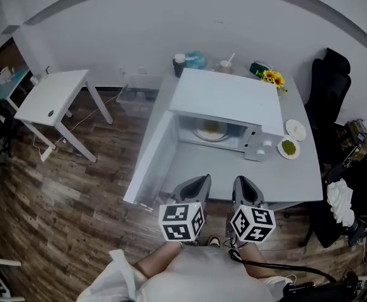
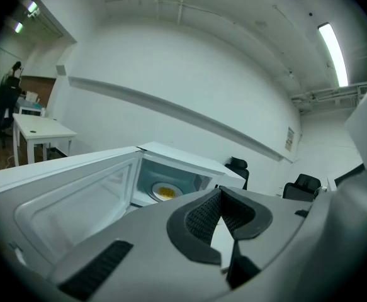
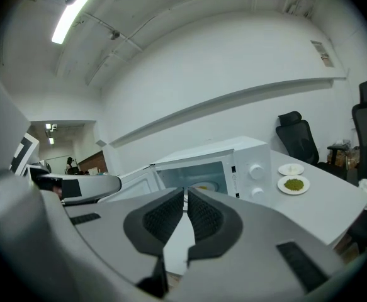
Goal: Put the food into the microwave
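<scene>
Head view is showing the person standing at the near edge of a pale grey tabletop (image 1: 303, 181), with the left tongs (image 1: 200, 180) and the right tongs (image 1: 242, 181) hanging side by side just above that edge and pointing toward the microwave (image 1: 227, 99).

The microwave's door (image 1: 150, 155) is standing wide open, swung out to the left. Inside, a plate of yellow food (image 1: 210, 129) is sitting on the floor of the cavity. A plate of green food (image 1: 289, 148) is lying on the tabletop just to the right of the microwave, near its two knobs. A white plate (image 1: 295, 129) is lying just behind it, close to it.

Left gripper view is showing the left tongs clenched, their dark ribbed pads meeting at the tips with nothing caught between them. Right gripper view is showing the right tongs likewise clenched on nothing, the pads lying almost flat against each other. Both tongs are well apart from either plate of food.

Sunflowers (image 1: 272, 77) are standing at the far right corner of the tabletop. A black chair (image 1: 325, 80) is standing beyond the tabletop's right side. A small white table (image 1: 51, 99) is standing on the wooden floor (image 1: 63, 200) to the left.
</scene>
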`<state>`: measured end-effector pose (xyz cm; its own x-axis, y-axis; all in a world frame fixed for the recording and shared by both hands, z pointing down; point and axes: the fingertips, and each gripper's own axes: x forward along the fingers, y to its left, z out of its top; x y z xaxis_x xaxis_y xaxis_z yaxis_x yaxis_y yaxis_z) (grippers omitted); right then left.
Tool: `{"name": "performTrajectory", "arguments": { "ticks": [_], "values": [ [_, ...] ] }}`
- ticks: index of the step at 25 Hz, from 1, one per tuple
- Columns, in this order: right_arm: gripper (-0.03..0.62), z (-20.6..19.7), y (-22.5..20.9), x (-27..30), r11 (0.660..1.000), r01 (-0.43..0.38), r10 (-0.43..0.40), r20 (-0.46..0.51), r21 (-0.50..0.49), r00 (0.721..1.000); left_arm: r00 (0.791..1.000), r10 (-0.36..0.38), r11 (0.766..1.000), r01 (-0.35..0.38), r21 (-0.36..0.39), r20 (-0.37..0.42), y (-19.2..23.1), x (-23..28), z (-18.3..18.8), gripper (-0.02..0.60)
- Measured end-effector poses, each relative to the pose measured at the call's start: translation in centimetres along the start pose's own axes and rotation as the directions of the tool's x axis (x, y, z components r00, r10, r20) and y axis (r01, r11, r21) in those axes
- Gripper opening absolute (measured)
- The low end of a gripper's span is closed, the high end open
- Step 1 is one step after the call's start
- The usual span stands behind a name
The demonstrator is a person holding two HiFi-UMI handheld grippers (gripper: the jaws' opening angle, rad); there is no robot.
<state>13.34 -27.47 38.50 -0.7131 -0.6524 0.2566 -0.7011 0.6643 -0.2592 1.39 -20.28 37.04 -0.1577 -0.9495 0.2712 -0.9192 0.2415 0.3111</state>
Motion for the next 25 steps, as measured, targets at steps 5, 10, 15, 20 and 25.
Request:
{"name": "performTrajectory", "arguments": {
  "ticks": [5, 10, 15, 20, 25],
  "values": [
    [0.031, -0.1, 0.3, -0.7, 1.0, -0.011, 0.011, 0.005, 0.0, 1.0, 1.0, 0.022, 1.0, -0.022, 0.011, 0.0, 0.1, -0.8, -0.2, 0.304],
    [0.031, 0.0, 0.6, -0.7, 0.999, -0.028, 0.028, -0.001, -0.017, 1.0, 0.999, 0.046, 0.999, -0.046, -0.004, -0.011, 0.3, -0.8, -0.5, 0.304],
    [0.018, -0.3, 0.6, -0.6, 0.997, -0.053, 0.052, -0.023, -0.048, 0.998, 0.998, 0.056, 0.998, -0.056, -0.011, -0.018, 0.1, -0.5, -0.7, 0.304],
    [0.018, 0.1, 0.7, -0.6, 0.996, -0.074, 0.073, -0.016, -0.047, 0.997, 0.998, 0.061, 0.998, -0.061, -0.01, -0.012, -0.4, -0.3, -0.3, 0.304],
    [0.018, 0.4, 0.6, -0.7, 0.995, -0.086, 0.085, -0.014, -0.06, 0.996, 0.998, 0.066, 0.998, -0.066, -0.011, -0.011, -1.0, -0.1, -0.5, 0.304]
  ]
}}
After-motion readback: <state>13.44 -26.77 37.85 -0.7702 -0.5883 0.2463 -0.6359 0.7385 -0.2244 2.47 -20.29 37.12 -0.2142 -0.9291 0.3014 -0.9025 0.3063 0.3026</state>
